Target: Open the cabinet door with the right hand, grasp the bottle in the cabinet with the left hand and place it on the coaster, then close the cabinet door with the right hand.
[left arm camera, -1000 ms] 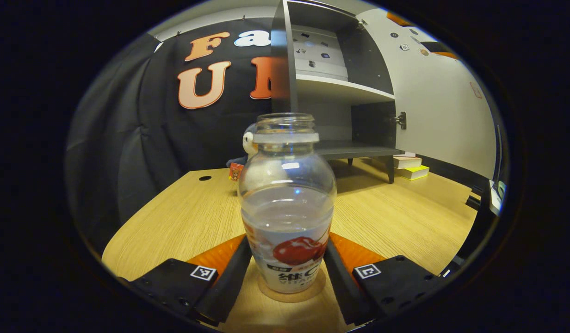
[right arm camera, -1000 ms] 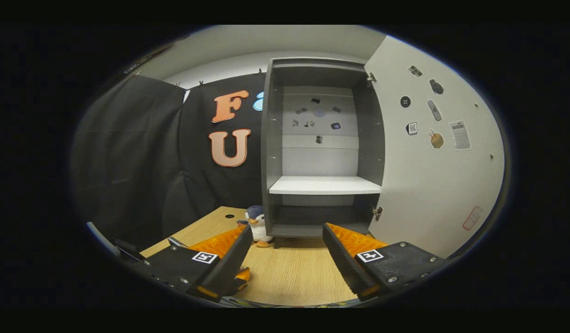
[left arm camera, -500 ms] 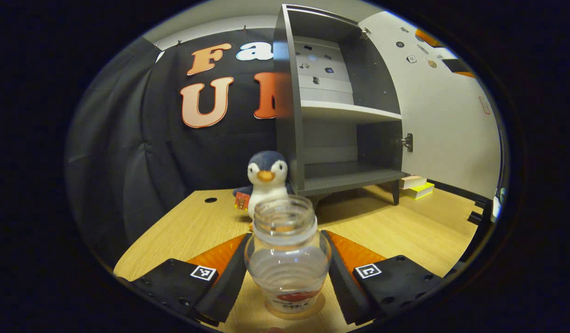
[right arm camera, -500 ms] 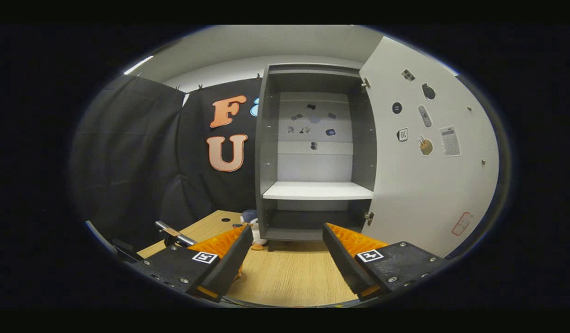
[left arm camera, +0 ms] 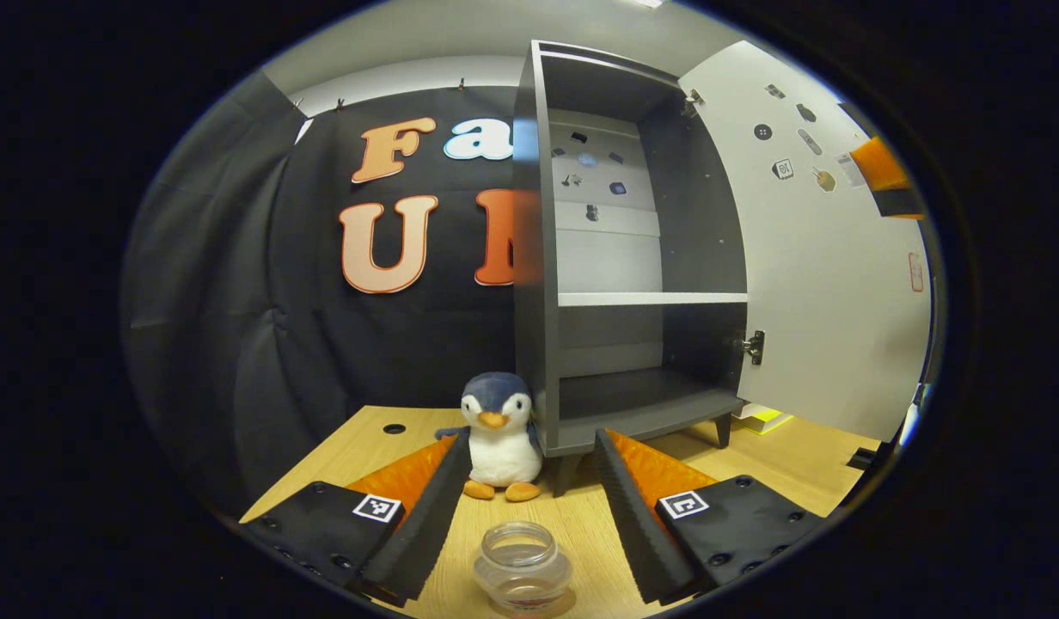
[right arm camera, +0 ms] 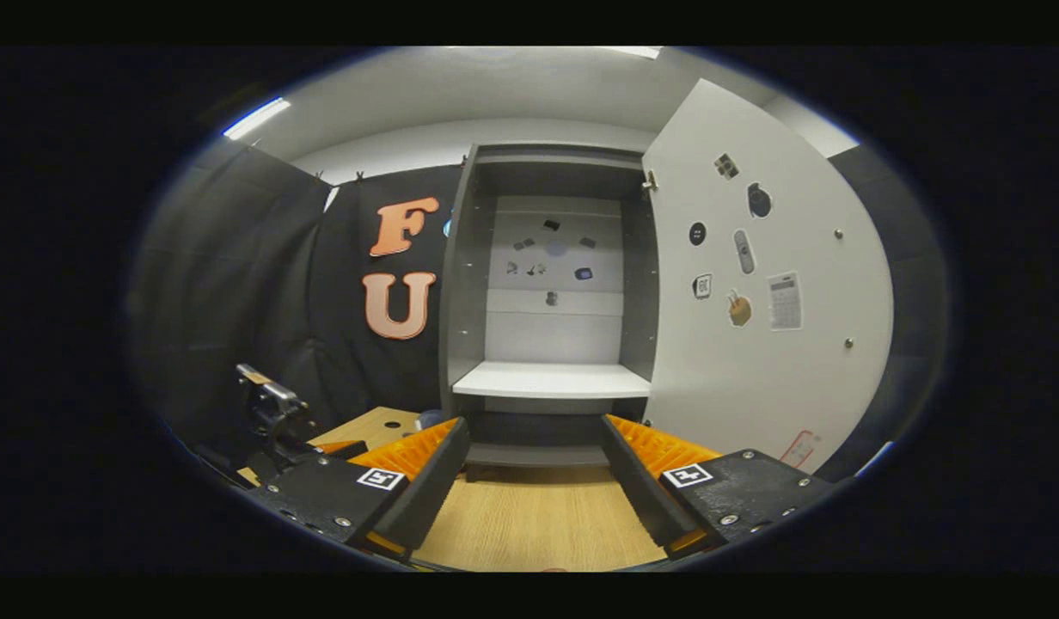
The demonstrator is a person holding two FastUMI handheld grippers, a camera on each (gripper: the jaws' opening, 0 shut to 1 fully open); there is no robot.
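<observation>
One bottle (left arm camera: 523, 567), one penguin (left arm camera: 498, 434), two shelves.

The bottle (left arm camera: 522, 567) is clear, glossy plastic on a matt wood-grain bench (left arm camera: 779, 464). The penguin (left arm camera: 498, 434) looks plush, the cabinet (left arm camera: 633, 258) smooth and matt.

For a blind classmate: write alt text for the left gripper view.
A clear lidless plastic bottle stands on the wooden table below the open left gripper. Behind it sit a plush penguin and a grey cabinet with its white door open.
</observation>
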